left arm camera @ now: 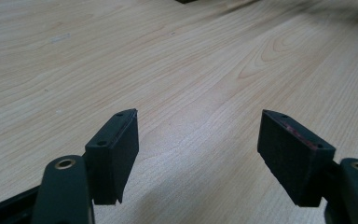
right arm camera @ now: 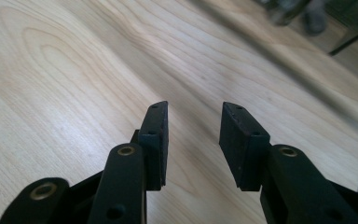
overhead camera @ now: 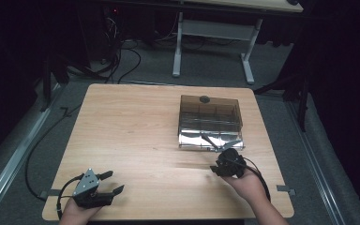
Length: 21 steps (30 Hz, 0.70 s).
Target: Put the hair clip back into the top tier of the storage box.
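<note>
We have a smoky-brown clear plastic box with a shiny metal tray at its front (overhead camera: 209, 123) sitting just ahead of the right gripper (overhead camera: 221, 165), on the pale wood-grain table (overhead camera: 136, 126). Nothing lies between that gripper and the tray. Its jaws stand a little apart, empty, bare wood between them. The left gripper (overhead camera: 111, 183) is well off to its left near the table's near edge, jaws spread wide, holding nothing, hand (overhead camera: 77, 211) low behind it.
</note>
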Tool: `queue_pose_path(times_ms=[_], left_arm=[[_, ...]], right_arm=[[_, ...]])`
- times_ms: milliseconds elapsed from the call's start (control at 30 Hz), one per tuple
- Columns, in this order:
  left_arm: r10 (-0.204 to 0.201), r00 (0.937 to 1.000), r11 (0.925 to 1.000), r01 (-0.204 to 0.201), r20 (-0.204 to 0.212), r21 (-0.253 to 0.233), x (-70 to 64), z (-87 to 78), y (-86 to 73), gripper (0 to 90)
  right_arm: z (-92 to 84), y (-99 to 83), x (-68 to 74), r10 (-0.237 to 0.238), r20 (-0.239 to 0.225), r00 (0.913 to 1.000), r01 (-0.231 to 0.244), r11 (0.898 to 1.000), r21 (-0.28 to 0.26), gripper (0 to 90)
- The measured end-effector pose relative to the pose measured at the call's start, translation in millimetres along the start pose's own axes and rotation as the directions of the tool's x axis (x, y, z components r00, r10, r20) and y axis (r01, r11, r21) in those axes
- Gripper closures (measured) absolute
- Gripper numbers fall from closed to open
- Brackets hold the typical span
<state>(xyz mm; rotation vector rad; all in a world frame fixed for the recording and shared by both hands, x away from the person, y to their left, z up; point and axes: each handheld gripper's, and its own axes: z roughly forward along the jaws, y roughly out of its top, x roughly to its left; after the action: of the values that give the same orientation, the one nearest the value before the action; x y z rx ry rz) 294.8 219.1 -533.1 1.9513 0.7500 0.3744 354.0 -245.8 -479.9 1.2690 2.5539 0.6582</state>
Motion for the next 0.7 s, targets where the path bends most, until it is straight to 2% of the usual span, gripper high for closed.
queue_pose_path(times_ms=[133,267,333,467,533,600,700], left_arm=[[-0.003,1.0000,1.0000,0.003,-0.005,-0.001,0.3,-0.1,0.0,29.6],[-0.008,1.0000,1.0000,0.008,-0.006,0.000,0.8,-0.4,0.1,29.6],[-0.013,0.9999,0.9999,0.013,-0.010,-0.004,0.8,-0.4,0.0,29.6],[-0.019,0.9997,0.9998,0.018,-0.019,-0.008,1.1,-0.5,-0.1,29.6],[-0.020,0.9996,0.9998,0.019,-0.022,-0.009,1.1,-0.4,0.0,29.6],[-0.023,0.9995,0.9997,0.023,-0.024,-0.009,1.2,-0.3,0.0,29.6],[-0.022,0.9995,0.9997,0.022,-0.024,-0.007,1.2,-0.2,0.0,29.6]], right_arm=[[3.7,-19.0,6.7,0.014,-0.009,0.9999,-0.015,0.992,-0.123,61.1],[7.8,-38.9,11.5,0.032,0.021,0.9993,-0.027,0.974,-0.226,59.4],[10.4,-48.3,12.7,0.056,0.019,0.9982,-0.049,0.962,-0.268,58.3],[16.7,-65.7,15.6,0.097,0.013,0.9952,-0.086,0.932,-0.353,57.5],[15.5,-72.3,17.6,0.095,0.022,0.9952,-0.079,0.914,-0.398,55.9],[8.7,-76.4,19.7,0.089,0.032,0.9955,-0.065,0.888,-0.455,55.9],[9.3,-78.6,17.0,0.107,0.013,0.9942,-0.090,0.889,-0.449,54.9]])
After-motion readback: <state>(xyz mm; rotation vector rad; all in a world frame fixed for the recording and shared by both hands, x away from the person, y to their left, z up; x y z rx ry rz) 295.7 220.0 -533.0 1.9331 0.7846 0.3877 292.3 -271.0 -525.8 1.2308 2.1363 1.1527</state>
